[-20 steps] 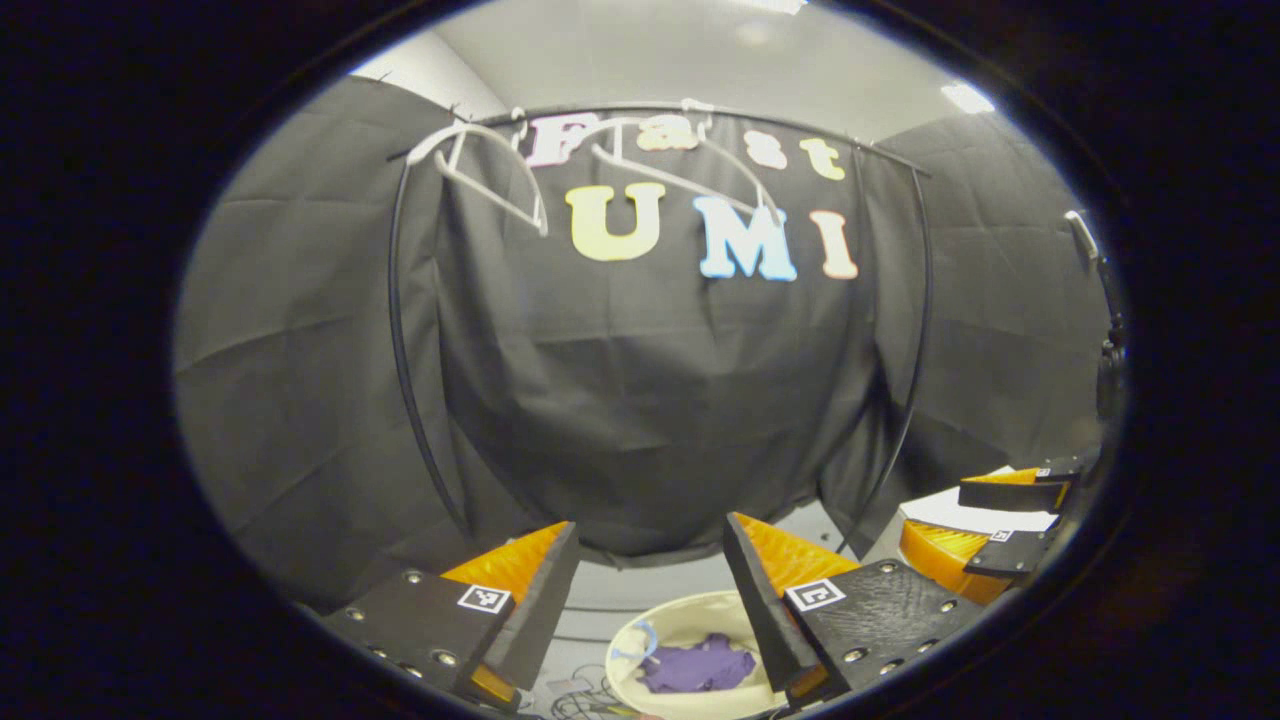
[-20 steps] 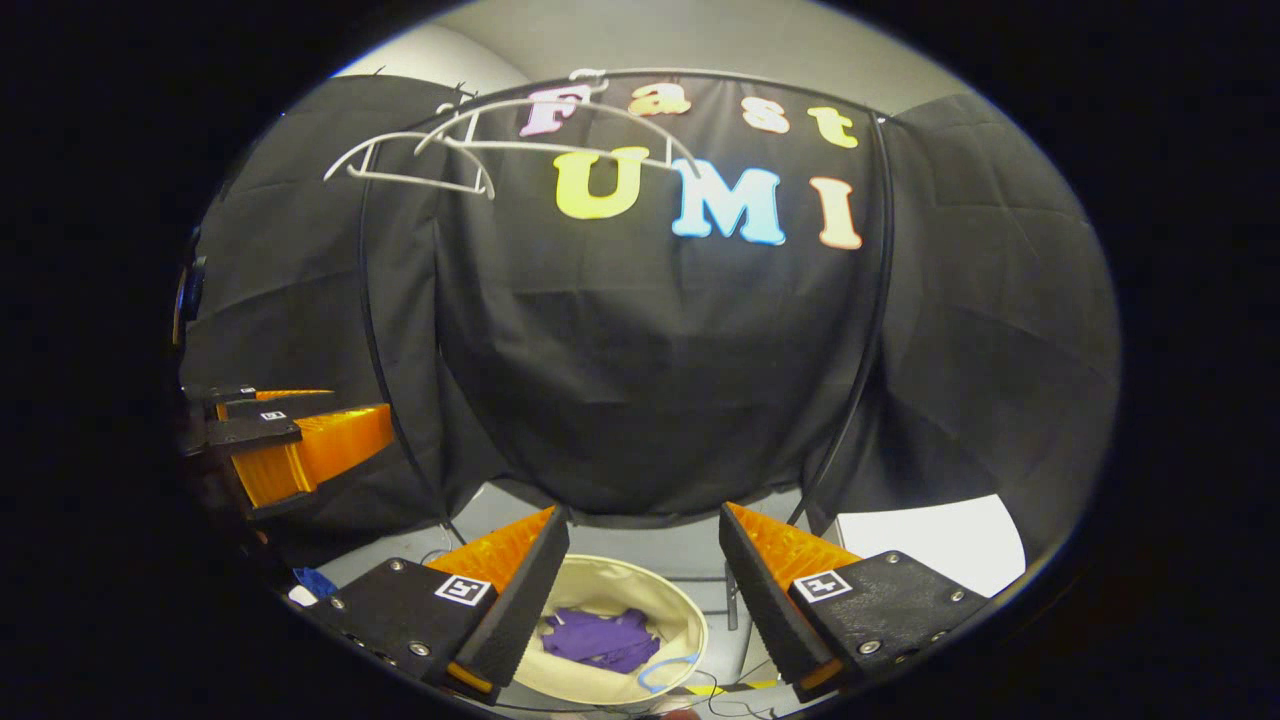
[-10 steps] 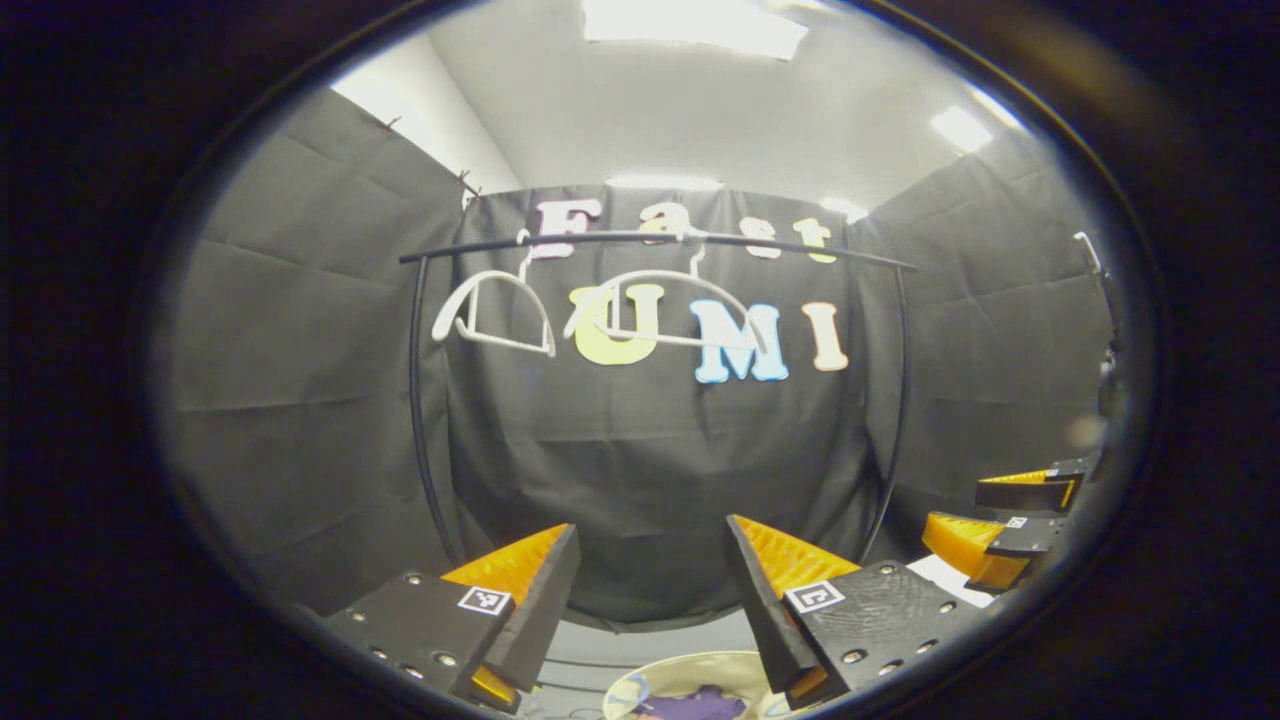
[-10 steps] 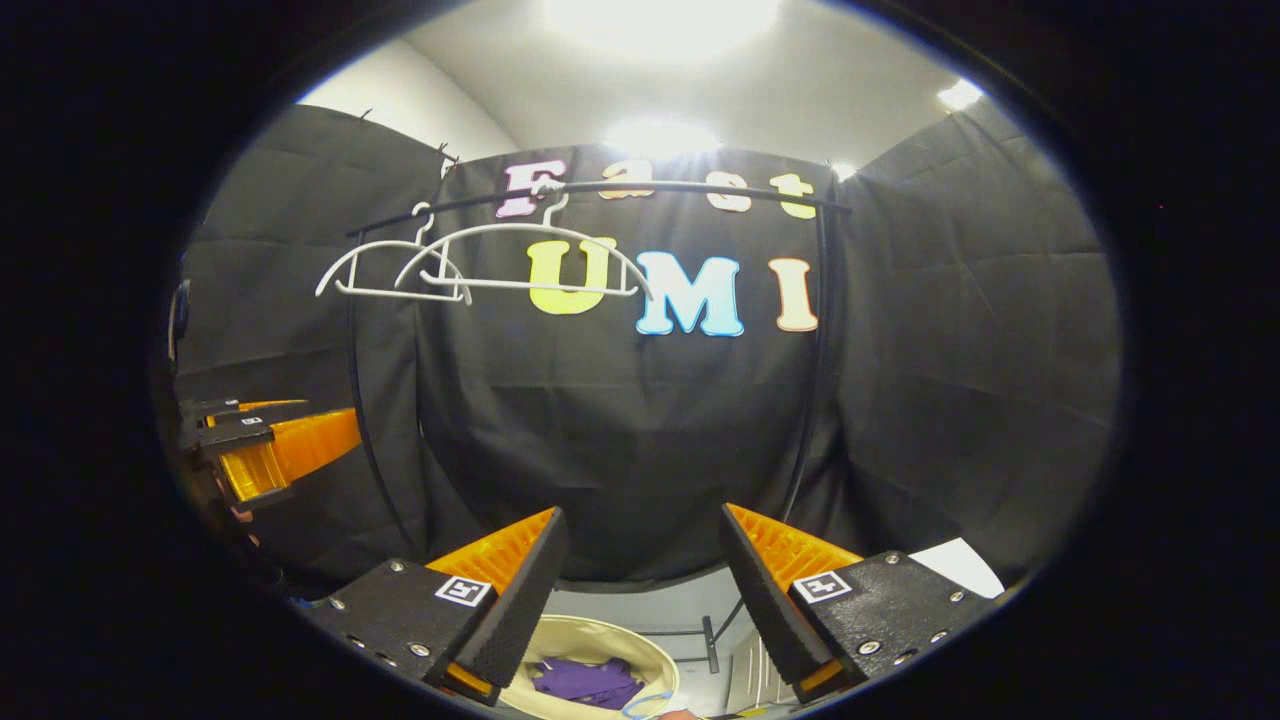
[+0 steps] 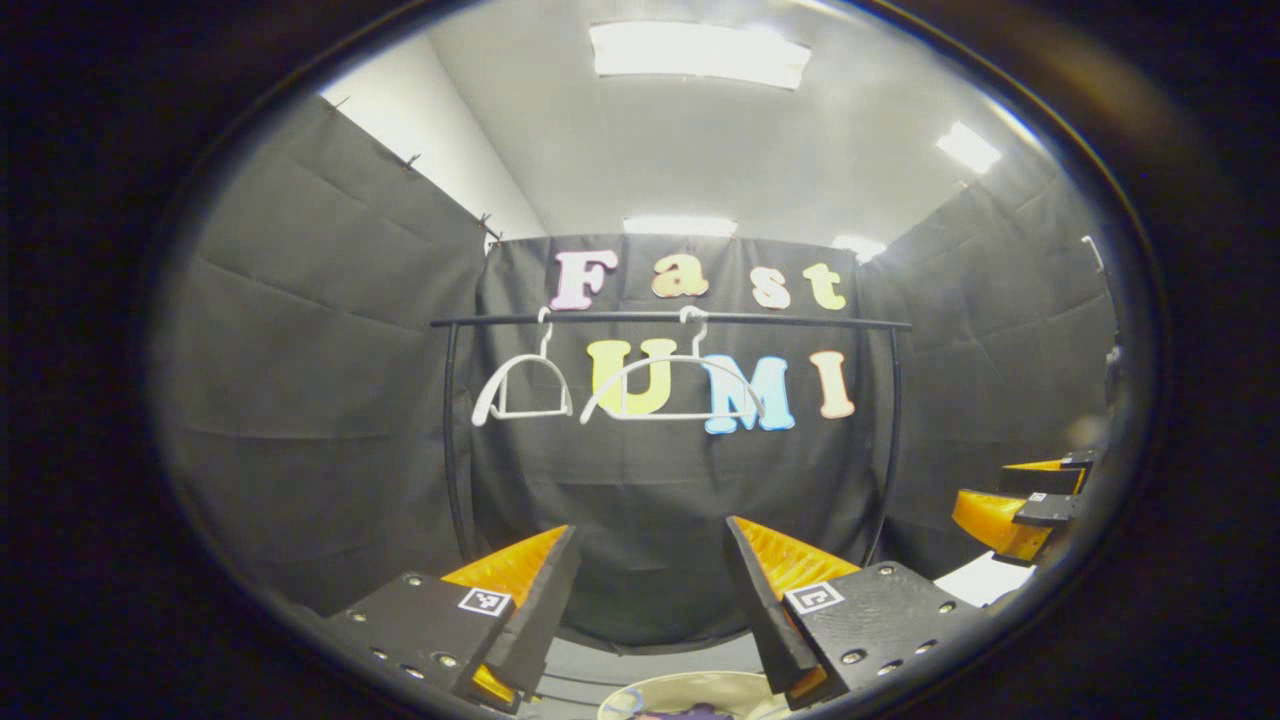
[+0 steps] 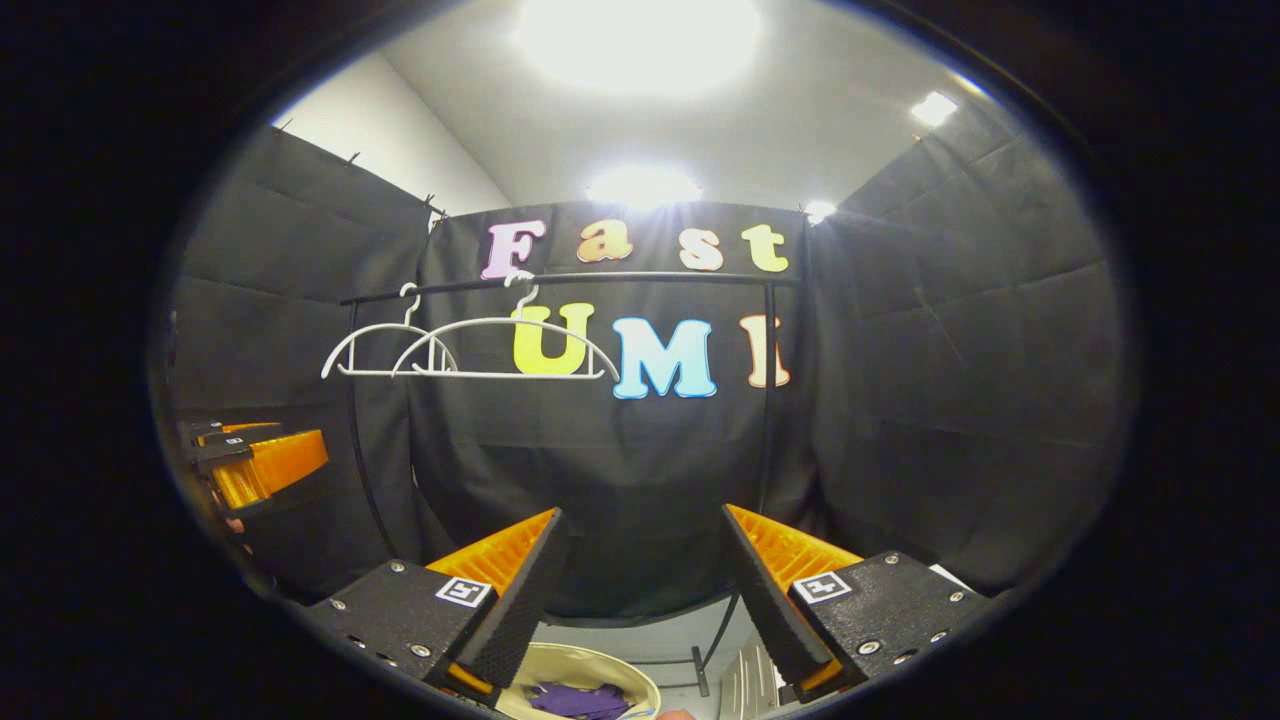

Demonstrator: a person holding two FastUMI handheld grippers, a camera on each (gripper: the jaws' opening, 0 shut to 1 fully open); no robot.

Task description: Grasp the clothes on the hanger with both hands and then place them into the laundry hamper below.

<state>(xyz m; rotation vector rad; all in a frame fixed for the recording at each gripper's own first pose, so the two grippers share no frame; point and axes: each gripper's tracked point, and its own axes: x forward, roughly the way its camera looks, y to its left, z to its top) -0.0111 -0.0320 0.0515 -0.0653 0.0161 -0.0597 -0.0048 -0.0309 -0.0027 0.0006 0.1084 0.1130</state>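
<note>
Both grippers held with fingers apart and empty, facing the clothes rail, with the purple clothes lying in the hamper below.

Left gripper (image 5: 650,600) and right gripper (image 6: 640,590) each have their jaws spread wide with nothing between them; the purple clothes (image 6: 578,699) lie inside the cream laundry hamper (image 6: 600,668), low between the right gripper's fingers, and the hamper rim also shows at the bottom of the left gripper view. Above, two bare white hangers (image 6: 500,350) hang side by side on the black rail (image 5: 670,319), which stands on curved black posts before the black cloth walls. Grey floor lies beneath the rail; a pale ceiling carries bright light panels (image 5: 698,52).
</note>
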